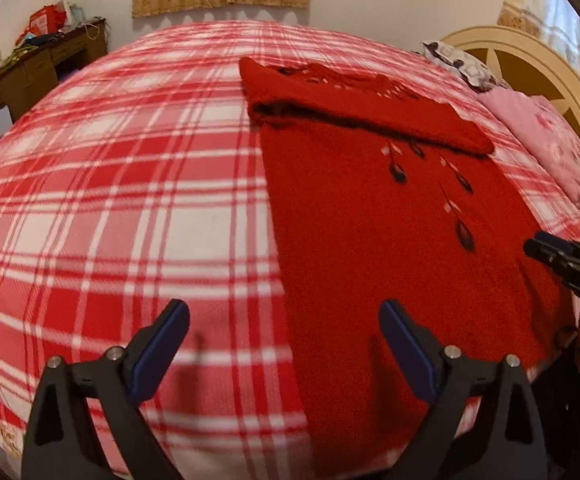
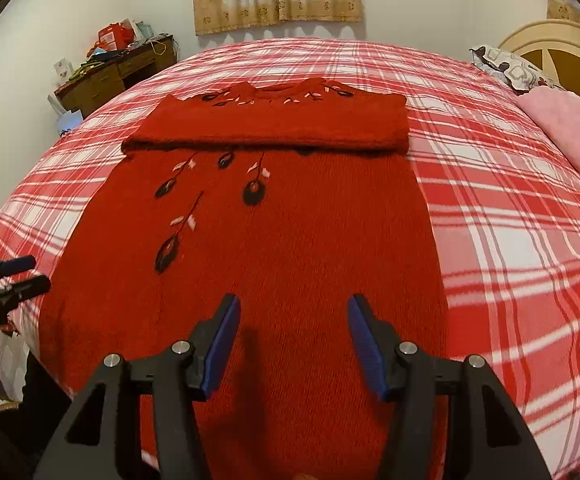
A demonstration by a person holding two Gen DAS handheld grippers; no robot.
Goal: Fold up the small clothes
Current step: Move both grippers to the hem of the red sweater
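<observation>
Red sweater [image 2: 273, 248] is laid flat on plaid bed [image 1: 109, 200], sleeves folded across, while left gripper [image 1: 283, 314] and right gripper [image 2: 294, 308] are held open, empty, near hem for grabbing.

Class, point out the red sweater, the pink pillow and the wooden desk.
red sweater [image 2: 290, 248]: right wrist view, middle of its body.
pink pillow [image 1: 546, 140]: left wrist view, its top face.
wooden desk [image 2: 113, 76]: right wrist view, its drawer front.
</observation>
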